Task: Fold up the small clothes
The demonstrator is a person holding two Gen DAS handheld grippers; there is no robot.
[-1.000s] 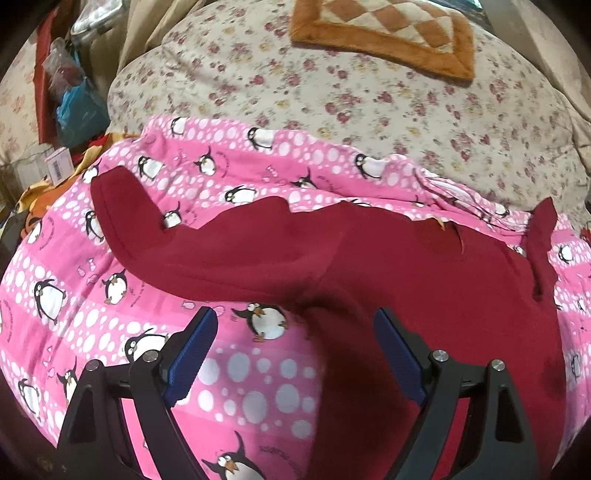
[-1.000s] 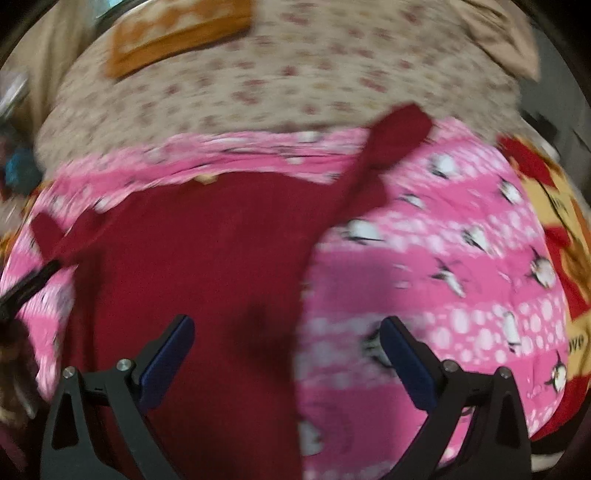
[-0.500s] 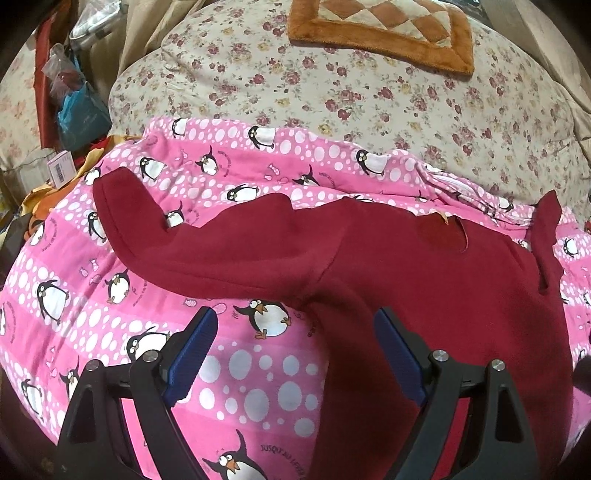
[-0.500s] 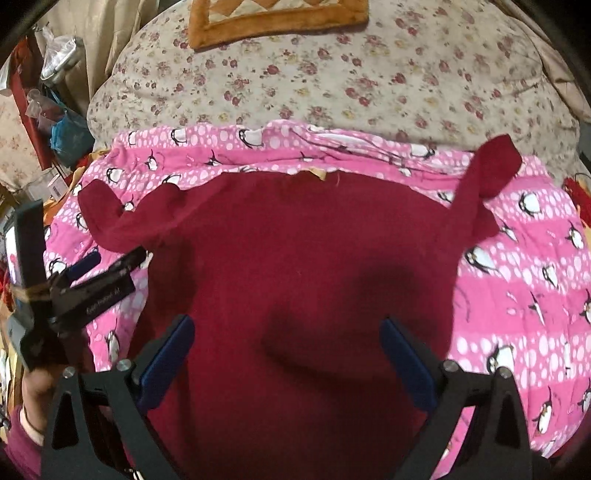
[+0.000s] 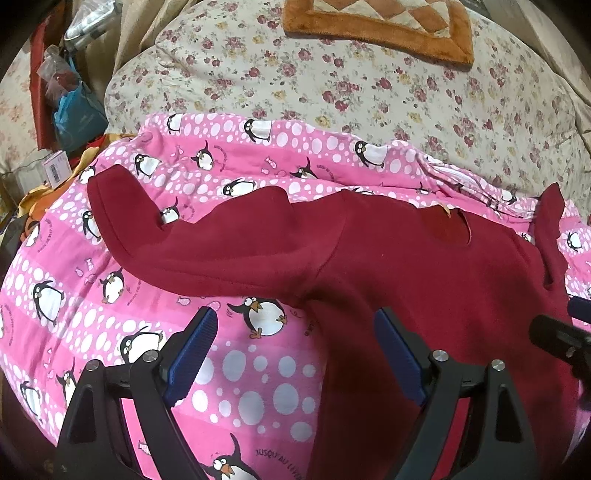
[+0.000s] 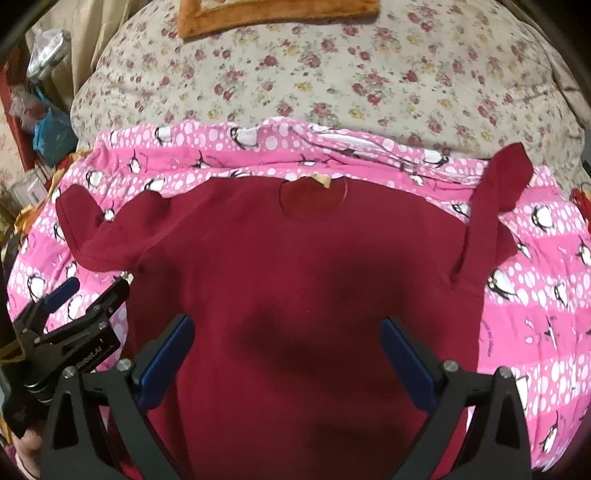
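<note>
Left wrist view: clutter at the far left edge, with a blue bag and a small box beside the bed.
Blanket: a pink penguin blanket is spread over the bed, and it lies under the garment.
Left sleeve: the shirt's left sleeve stretches out flat to the left on the blanket, its cuff end rounded.
Left gripper: the left gripper has its jaws wide apart and holds nothing; it hovers over the armpit seam, one blue pad above the blanket and the other above the red cloth.
Shirt: a dark red long-sleeved shirt lies flat, front side up, neckline toward the far side with a tan label showing at the collar.
Right gripper: the right gripper is spread wide and empty above the shirt's middle.
Right sleeve: the right sleeve is folded up and stands partly off the blanket, pointing away.
Quilt: a floral quilt lies beyond, with an orange mat on top.
</note>
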